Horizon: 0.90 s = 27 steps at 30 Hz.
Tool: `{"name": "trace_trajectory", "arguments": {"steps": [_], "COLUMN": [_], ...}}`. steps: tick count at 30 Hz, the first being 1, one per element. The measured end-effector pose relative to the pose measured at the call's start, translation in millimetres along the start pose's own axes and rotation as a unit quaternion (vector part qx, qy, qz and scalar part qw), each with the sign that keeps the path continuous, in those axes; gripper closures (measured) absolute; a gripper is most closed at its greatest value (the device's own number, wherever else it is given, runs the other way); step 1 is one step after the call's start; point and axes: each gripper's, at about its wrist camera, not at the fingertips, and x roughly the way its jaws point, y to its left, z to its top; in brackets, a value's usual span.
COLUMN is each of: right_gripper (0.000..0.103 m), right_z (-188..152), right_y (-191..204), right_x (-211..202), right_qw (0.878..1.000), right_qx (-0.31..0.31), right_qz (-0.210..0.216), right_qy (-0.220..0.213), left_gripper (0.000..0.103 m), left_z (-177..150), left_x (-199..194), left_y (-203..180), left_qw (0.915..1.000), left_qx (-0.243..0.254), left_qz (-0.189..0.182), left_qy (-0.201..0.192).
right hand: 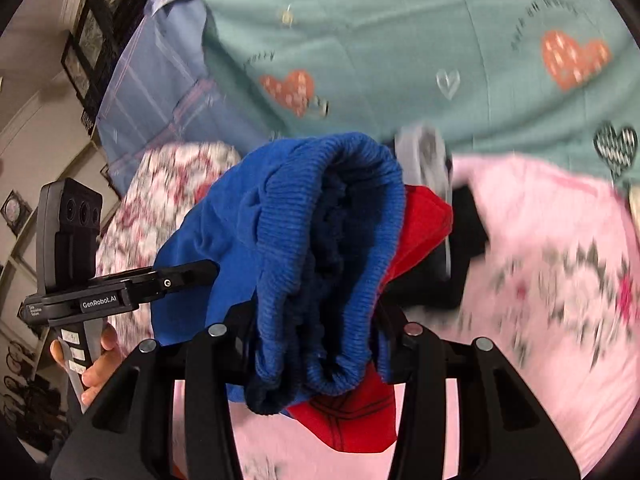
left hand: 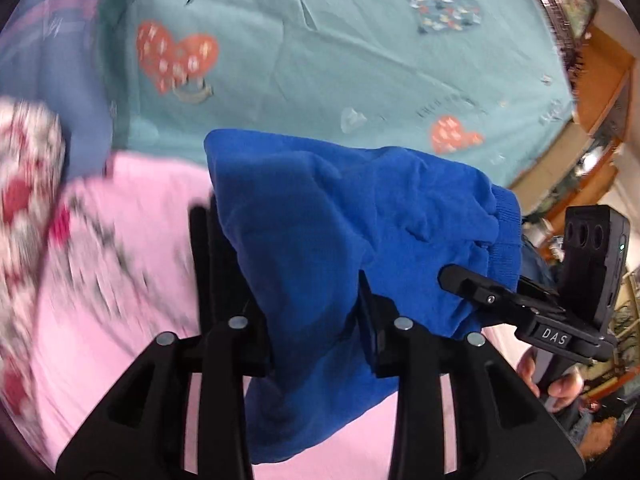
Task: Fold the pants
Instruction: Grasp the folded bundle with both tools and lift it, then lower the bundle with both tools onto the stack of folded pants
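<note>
The blue pants (left hand: 320, 240) hang in the air above the bed, held by both grippers. My left gripper (left hand: 288, 280) is shut on the blue cloth, which bunches between its fingers and drapes down. My right gripper (right hand: 316, 320) is shut on the ribbed blue waistband (right hand: 328, 216), which is bunched between its fingers. The right gripper also shows in the left wrist view (left hand: 480, 292), pinching the ribbed edge at the right. The left gripper shows in the right wrist view (right hand: 192, 272) at the left, shut on the blue cloth.
A teal bedspread with heart prints (left hand: 320, 60) covers the bed. A pink flowered cloth (left hand: 120, 280) lies below the pants. A red garment (right hand: 424, 224), a black one (right hand: 464, 232), a grey one (right hand: 424, 156) and a blue plaid cloth (right hand: 160, 88) lie nearby. Shelves stand at the room's edge (left hand: 600, 120).
</note>
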Motion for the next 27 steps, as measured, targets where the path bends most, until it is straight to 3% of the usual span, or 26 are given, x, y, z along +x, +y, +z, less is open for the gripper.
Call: {"name": "trace_trajectory", "arguments": {"steps": [2,5,6,8,9,12,16,19,21,23,24,27], "right_gripper": [0.058,0.058,0.056,0.048,0.040,0.035,0.030,0.027,0.027,0.020,0.015,0.015], "right_z": [46.6,86.2,91.3,89.6,85.8,72.0,78.4,88.8,92.7,96.2,98.0,98.3], "right_y": [-6.6,-31.2,-44.7,-64.8,-72.2,-74.1,-66.1,-58.4,-50.7,-45.3,-45.4,-55.6], "right_x": [18.6,61.8,80.9,111.4,125.6,139.1,128.7,108.2,93.0,84.0,85.2,100.0], "right_qw": [1.000,0.999,0.999,0.997,0.997,0.994,0.993,0.993,0.988,0.978,0.974,0.967], "right_qx": [0.004,0.018,0.023,0.019,0.006,-0.045,-0.058,-0.053,-0.057,-0.064,-0.067,-0.063], "right_qz": [-0.006,-0.017,-0.026,-0.054,-0.067,-0.093,-0.099,-0.100,-0.131,-0.181,-0.198,-0.235], "right_qy": [0.003,0.023,0.033,0.047,0.046,0.023,0.016,-0.017,-0.051,-0.083,-0.085,-0.068], "left_gripper": [0.066,0.062,0.058,0.037,0.034,0.027,0.019,0.014,0.013,0.012,0.012,0.012], "left_z": [25.7,33.2,28.4,20.0,17.3,17.9,28.1,28.9,23.3,12.4,5.8,-20.4], "left_x": [33.3,103.1,124.6,140.9,140.4,129.6,104.5,76.4,59.3,45.8,41.1,26.8], "left_y": [15.0,47.6,57.3,64.1,62.4,56.8,46.9,38.3,33.8,31.3,31.0,29.1], "left_qw": [0.9997,0.9957,0.9938,0.9949,0.9957,0.9970,0.9973,0.9956,0.9949,0.9932,0.9924,0.9903], "left_qx": [-0.013,-0.046,-0.057,-0.051,-0.044,-0.025,-0.002,0.008,0.014,0.012,0.012,0.008], "left_qz": [0.014,0.029,0.032,0.047,0.049,0.053,0.070,0.093,0.095,0.108,0.113,0.126], "left_qy": [0.016,0.075,0.090,0.073,0.064,0.049,0.022,-0.011,-0.030,-0.042,-0.046,-0.057]}}
